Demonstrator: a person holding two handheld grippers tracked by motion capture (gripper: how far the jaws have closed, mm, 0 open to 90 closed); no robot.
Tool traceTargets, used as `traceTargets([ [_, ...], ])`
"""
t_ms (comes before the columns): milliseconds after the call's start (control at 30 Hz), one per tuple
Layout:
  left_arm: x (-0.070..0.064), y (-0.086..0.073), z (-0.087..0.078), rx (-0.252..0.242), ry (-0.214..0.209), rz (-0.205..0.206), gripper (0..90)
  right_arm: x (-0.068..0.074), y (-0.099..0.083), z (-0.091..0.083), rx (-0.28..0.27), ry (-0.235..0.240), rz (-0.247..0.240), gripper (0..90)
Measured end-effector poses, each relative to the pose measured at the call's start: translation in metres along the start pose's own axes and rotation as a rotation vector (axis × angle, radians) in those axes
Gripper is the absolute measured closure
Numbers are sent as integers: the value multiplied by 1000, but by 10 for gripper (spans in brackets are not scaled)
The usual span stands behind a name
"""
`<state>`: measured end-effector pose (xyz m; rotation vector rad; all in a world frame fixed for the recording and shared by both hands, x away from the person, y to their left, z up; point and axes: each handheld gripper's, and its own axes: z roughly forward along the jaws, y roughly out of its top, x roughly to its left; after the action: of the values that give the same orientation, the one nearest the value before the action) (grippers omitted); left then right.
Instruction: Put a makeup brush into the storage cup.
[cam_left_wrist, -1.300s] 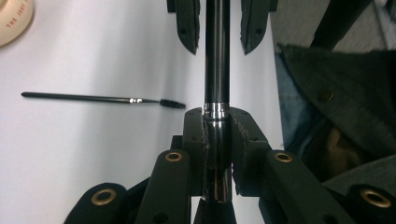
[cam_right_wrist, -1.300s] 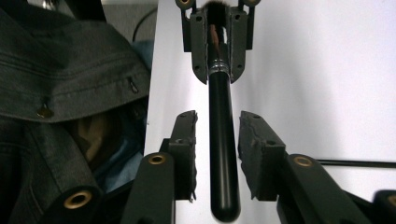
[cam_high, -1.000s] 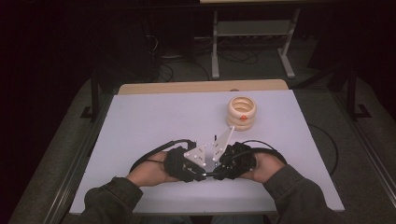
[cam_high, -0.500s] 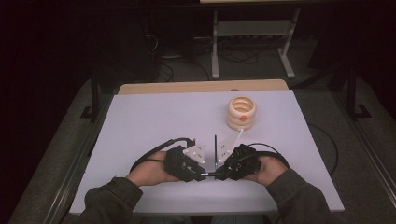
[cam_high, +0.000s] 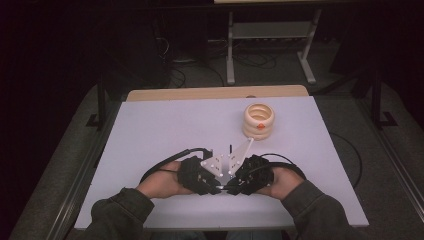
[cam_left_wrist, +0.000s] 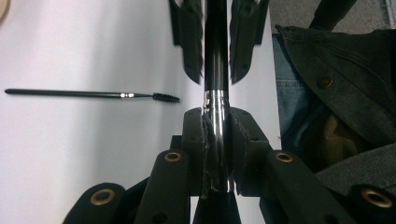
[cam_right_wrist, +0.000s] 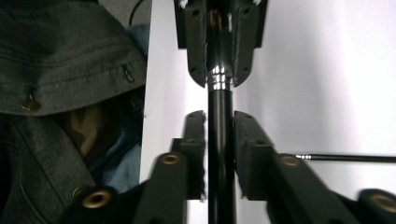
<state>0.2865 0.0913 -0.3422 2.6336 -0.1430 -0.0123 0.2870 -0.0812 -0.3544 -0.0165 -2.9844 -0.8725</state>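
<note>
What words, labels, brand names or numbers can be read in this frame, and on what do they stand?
None can be read.
The black tube with the silver band, held between the left gripper and the right gripper, bears no print.
The slim brush lying on the table is unmarked.
The stack of cream rings carries a small orange mark, too small to tell if it is lettering.

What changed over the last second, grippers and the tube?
Little. Both hands slid slightly toward the person's edge of the table, grippers still tip to tip. The left gripper stays clamped on the silver-banded end of the black tube; the right gripper stays around its black end. The wand brush and the stacked cream rings haven't moved.
</note>
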Motion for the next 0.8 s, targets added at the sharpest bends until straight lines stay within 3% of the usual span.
traceTargets([
  [33,-1,1,1,10,2,1,771,3,-1,0,34,26,44,784],
  [100,-2,1,1,8,13,-17,770,1,-1,2,16,13,14,787],
  [133,-6,-1,1,-9,21,-81,767,1,-2,3,5,26,2,788],
  [200,-5,-4,-2,-45,18,-105,730,2,-6,1,-8,-1,29,789],
  [267,-5,-7,-4,-73,31,-122,624,2,-9,2,-11,-11,31,789],
  [400,0,-26,-21,-209,42,-229,554,5,-28,3,-55,-15,86,789],
  [467,0,-26,-21,-209,42,-229,546,5,-31,3,-64,-19,85,789],
  [500,2,-39,-29,-267,74,-280,502,7,-38,1,-90,-24,104,789],
  [600,2,-50,-34,-320,88,-335,469,7,-49,-5,-147,-46,131,789],
  [767,4,-63,-37,-365,97,-376,445,8,-59,-16,-248,-86,201,789],
  [800,4,-63,-37,-365,97,-376,446,8,-59,-16,-248,-86,201,789],
])
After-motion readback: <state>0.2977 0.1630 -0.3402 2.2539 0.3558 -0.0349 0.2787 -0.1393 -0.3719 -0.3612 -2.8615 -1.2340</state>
